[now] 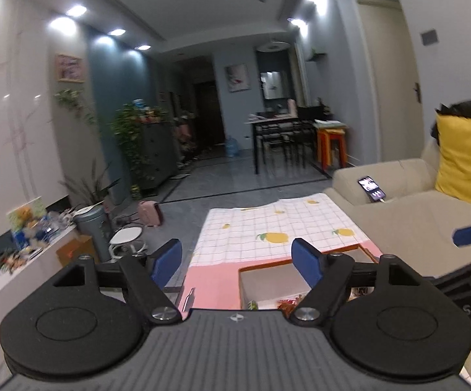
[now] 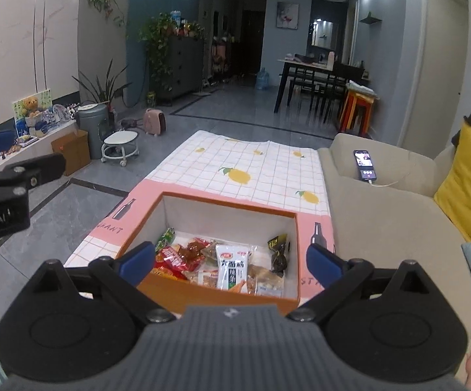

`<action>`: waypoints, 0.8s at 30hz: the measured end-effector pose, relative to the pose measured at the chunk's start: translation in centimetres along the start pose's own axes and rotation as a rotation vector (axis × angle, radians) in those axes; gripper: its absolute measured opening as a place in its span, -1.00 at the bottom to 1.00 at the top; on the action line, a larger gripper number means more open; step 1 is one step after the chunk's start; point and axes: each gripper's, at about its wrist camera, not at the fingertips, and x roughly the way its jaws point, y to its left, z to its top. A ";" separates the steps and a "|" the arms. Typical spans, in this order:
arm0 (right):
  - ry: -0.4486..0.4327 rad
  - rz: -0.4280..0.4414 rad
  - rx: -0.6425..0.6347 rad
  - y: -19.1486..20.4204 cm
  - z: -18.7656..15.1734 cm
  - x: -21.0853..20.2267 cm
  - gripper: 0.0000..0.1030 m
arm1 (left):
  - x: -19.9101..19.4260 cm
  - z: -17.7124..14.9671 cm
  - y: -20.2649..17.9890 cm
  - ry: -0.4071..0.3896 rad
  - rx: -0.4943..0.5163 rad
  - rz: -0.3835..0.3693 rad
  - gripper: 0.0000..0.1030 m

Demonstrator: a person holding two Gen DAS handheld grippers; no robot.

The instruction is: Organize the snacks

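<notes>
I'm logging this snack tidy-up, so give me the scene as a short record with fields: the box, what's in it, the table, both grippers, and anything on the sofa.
box: orange open-top box on the table, white inside
contents: snack packets piled on its floor
table: checked lemon-print cloth with a pink border, no snacks on it
left gripper: open, nothing between the fingers
right gripper: open, empty, above the box
sofa: beige sofa beside the table; lit phone on its arm, yellow cushion

Snack packets (image 2: 225,264) all sit in the box (image 2: 232,208) on the tablecloth (image 2: 251,166); sofa (image 2: 381,221) at 3 o'clock, phone (image 2: 364,165) on its arm, stool (image 2: 119,146) around 10.
</notes>
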 end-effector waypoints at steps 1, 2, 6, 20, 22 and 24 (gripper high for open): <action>0.001 -0.001 0.005 0.2 -0.5 -0.5 0.87 | -0.4 -0.4 0.0 0.001 -0.010 0.017 0.79; 0.002 -0.006 0.010 0.4 -1.1 -0.9 0.87 | -0.6 -0.8 0.0 0.007 -0.019 0.027 0.80; 0.006 -0.030 0.044 1.0 -3.5 -2.2 0.87 | -0.6 -2.1 0.5 0.059 -0.058 0.016 0.80; 0.021 -0.108 0.117 0.7 -8.8 -1.7 0.87 | 0.6 -8.1 -0.4 0.273 -0.064 -0.059 0.81; 0.015 -0.118 0.112 0.6 -9.1 -1.4 0.87 | 0.6 -8.7 -0.8 0.284 -0.054 -0.061 0.80; 0.014 -0.127 0.105 0.5 -9.3 -0.9 0.87 | 0.8 -9.2 -1.0 0.300 -0.050 -0.064 0.80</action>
